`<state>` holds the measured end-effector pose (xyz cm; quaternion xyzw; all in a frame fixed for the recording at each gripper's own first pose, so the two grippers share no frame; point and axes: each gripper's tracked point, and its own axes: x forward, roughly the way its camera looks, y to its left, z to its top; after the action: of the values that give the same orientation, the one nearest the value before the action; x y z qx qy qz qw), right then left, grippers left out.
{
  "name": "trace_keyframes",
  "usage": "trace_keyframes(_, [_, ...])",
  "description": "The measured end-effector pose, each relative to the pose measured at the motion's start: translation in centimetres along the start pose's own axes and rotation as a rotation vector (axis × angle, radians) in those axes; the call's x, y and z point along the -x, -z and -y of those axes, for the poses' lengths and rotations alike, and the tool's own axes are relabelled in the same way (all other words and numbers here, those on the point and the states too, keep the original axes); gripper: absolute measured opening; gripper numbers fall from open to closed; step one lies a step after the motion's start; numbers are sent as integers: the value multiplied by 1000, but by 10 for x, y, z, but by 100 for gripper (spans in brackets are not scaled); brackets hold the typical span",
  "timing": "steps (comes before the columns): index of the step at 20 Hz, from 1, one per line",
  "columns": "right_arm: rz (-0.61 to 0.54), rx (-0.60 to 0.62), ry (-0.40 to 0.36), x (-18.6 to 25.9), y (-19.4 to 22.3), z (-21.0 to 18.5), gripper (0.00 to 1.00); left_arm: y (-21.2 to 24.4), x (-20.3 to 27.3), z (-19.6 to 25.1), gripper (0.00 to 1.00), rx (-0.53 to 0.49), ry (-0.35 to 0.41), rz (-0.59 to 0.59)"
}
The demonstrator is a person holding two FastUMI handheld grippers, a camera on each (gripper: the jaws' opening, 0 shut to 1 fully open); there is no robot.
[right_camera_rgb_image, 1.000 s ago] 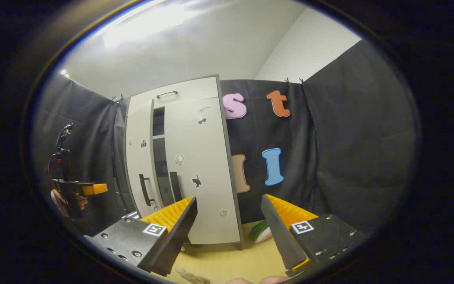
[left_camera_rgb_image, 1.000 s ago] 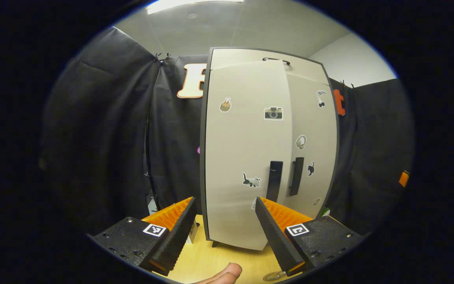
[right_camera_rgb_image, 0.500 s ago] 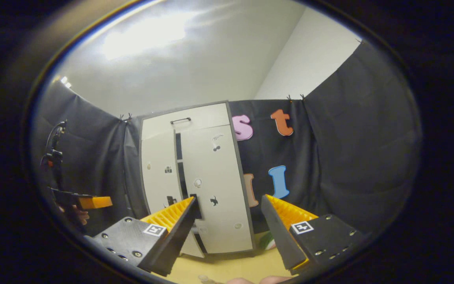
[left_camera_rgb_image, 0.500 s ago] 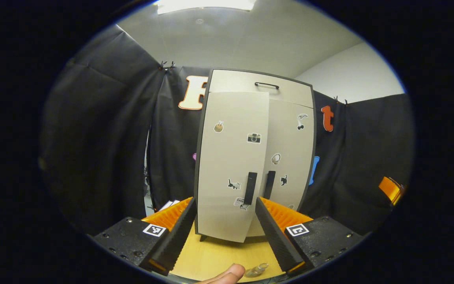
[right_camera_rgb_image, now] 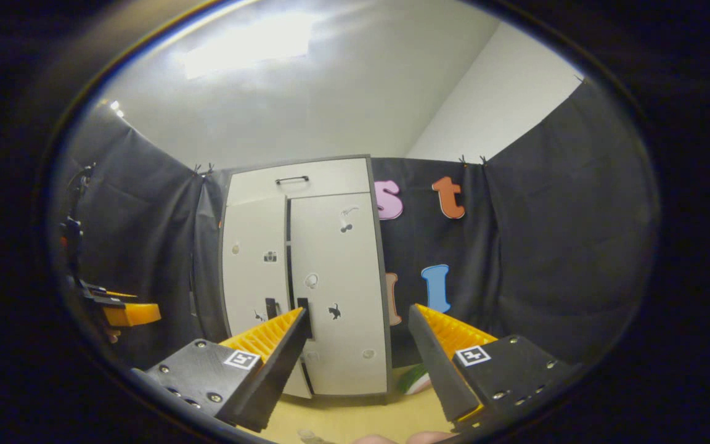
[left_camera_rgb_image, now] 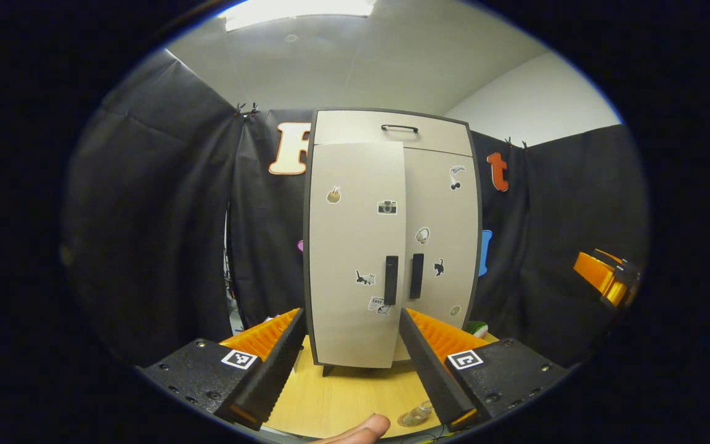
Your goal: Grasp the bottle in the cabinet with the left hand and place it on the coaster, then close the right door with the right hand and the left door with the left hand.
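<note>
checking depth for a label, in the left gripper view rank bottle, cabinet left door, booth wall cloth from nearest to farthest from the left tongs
1. bottle: on the table, just by the left tongs, low right.
2. cabinet left door: straight ahead, farther back on the table.
3. booth wall cloth: behind the cabinet, on the left.

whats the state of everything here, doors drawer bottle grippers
left door: nearly shut, slightly proud of the right door
right door: shut
drawer: shut
bottle: out of the cabinet, on the table
left gripper: open, holding nothing
right gripper: open, holding nothing
</note>
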<state>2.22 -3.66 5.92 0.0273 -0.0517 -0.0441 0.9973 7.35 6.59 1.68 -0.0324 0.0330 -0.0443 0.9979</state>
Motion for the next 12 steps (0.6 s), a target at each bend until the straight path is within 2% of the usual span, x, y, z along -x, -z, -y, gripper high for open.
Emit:
trace_keyframes(4, [-16, 85, 8, -2, 18, -1, 99, -1, -6, -7, 96, -9, 5, 12])
trace_keyframes(5, [-18, 101, 11, -1, 23, -3, 96, -2, -7, -10, 99, -12, 7, 13])
trace_keyframes(6, [-9, 110, 9, 0, 23, -5, 99, 0, -7, -12, 96, -11, 13, 8])
trace_keyframes(7, [-4, 111, -4, 1, 25, -10, 100, 1, -8, -13, 99, -7, 23, 8])
trace_keyframes(8, [-3, 106, -17, 2, 27, -16, 97, 1, -7, -15, 96, -5, 33, 10])
trace_keyframes(10, [-9, 107, -26, 4, 30, -20, 99, 3, -4, -20, 97, -2, 45, 16])
trace_keyframes(12, [-11, 131, -12, 4, 32, -17, 96, 2, -2, -28, 96, 4, 45, 25])
